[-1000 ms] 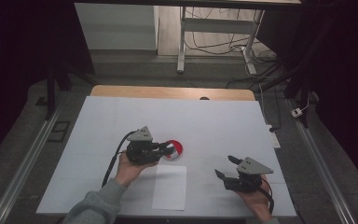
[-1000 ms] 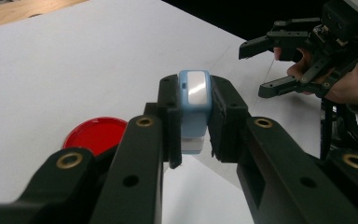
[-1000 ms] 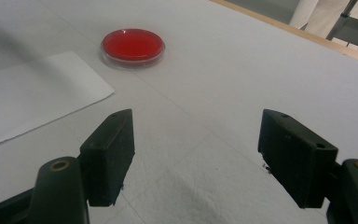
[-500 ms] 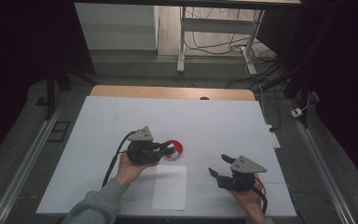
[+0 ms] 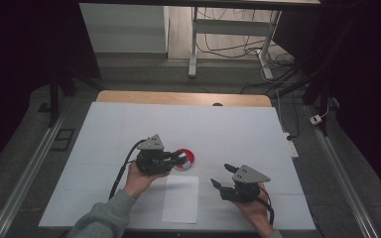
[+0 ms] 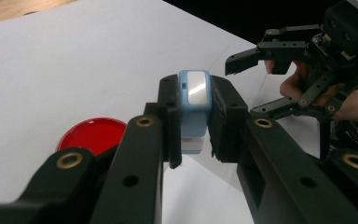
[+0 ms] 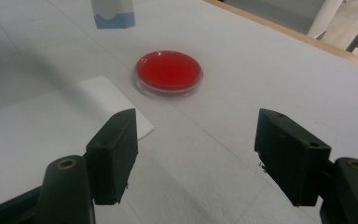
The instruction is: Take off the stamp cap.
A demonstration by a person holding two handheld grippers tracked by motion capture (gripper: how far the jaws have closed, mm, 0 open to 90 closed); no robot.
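From the high view, the right claw [image 5: 219, 174] has slid over the white surface [image 5: 228, 129] toward the red dish [image 5: 185, 158] since a second ago, and its jaws, with nothing between them, have just been closing a little but stand apart; I think it is getting ready to grab the dish. The left claw [image 5: 178, 158] has stayed put by the dish, just past a sheet of paper [image 5: 180, 198]. In the left gripper view, the left claw [image 6: 193, 116] is clamped on a small blue and white block [image 6: 194, 109], hard to make out from above. In the right gripper view, the right claw [image 7: 196, 154] is empty, with the dish [image 7: 168, 71] straight ahead on the surface
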